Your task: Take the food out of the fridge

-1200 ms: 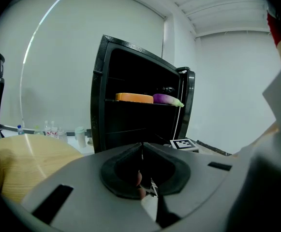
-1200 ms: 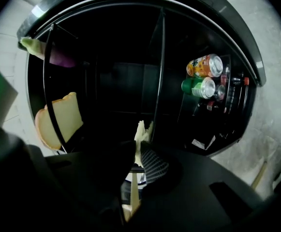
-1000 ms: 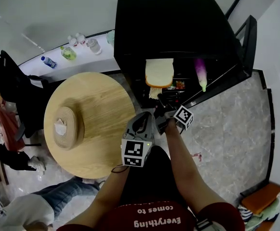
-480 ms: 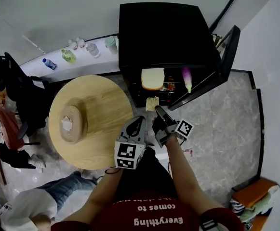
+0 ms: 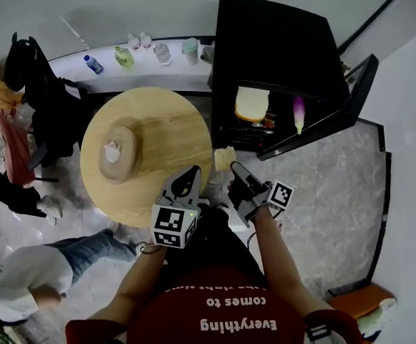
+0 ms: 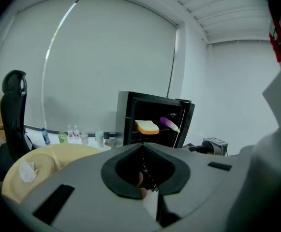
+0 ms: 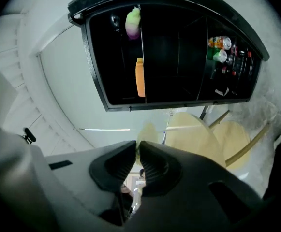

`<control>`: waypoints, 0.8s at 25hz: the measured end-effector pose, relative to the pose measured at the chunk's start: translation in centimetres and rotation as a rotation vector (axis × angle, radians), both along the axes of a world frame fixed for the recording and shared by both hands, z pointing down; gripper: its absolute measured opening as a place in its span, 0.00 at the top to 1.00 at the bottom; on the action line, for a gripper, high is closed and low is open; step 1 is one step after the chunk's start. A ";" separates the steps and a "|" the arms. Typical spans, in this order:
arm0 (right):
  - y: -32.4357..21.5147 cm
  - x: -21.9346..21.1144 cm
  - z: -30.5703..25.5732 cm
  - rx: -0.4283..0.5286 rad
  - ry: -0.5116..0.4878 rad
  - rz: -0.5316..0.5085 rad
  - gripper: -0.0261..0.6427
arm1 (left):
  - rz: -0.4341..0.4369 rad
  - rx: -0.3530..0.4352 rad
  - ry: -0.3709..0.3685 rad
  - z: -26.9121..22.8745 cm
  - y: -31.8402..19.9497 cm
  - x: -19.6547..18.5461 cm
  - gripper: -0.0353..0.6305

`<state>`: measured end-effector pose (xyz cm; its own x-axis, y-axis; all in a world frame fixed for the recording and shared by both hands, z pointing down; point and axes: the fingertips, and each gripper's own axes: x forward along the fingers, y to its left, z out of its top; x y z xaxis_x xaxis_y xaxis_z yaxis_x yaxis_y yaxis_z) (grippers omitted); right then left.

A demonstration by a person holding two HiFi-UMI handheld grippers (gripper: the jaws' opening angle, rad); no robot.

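Observation:
The black fridge [image 5: 279, 56] stands open at the upper right. On its shelf lie a slice of bread [image 5: 253, 104] and a purple eggplant [image 5: 298, 113]. My right gripper [image 5: 232, 168] is shut on a pale yellow ribbed piece of food [image 5: 224, 158], held out in front of the fridge by the table's edge. In the right gripper view the yellow piece [image 7: 145, 135] sticks out past the nearly closed jaws of the right gripper [image 7: 136, 147]. My left gripper [image 5: 192, 177] is shut and holds nothing; in its own view the left gripper [image 6: 141, 147] points toward the fridge [image 6: 152, 120].
A round wooden table [image 5: 165, 127] with a woven hat [image 5: 118, 153] stands left of the fridge. Bottles and cups [image 5: 157, 49] line a white ledge behind it. The fridge door [image 5: 336, 113] hangs open to the right, with drinks [image 7: 220, 47] in its racks. A black chair [image 5: 39, 99] is at the far left.
Both grippers have drawn back from the fridge and risen. The yellow piece has come out from under the bread shelf with the right gripper, toward the table's edge.

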<state>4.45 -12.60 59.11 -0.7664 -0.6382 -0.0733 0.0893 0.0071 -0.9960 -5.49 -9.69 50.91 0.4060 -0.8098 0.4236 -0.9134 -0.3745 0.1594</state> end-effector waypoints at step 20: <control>10.0 -18.4 12.4 -0.234 0.171 -0.586 0.91 | -0.408 -0.027 -0.064 1.2 8.7 -15.0 0.94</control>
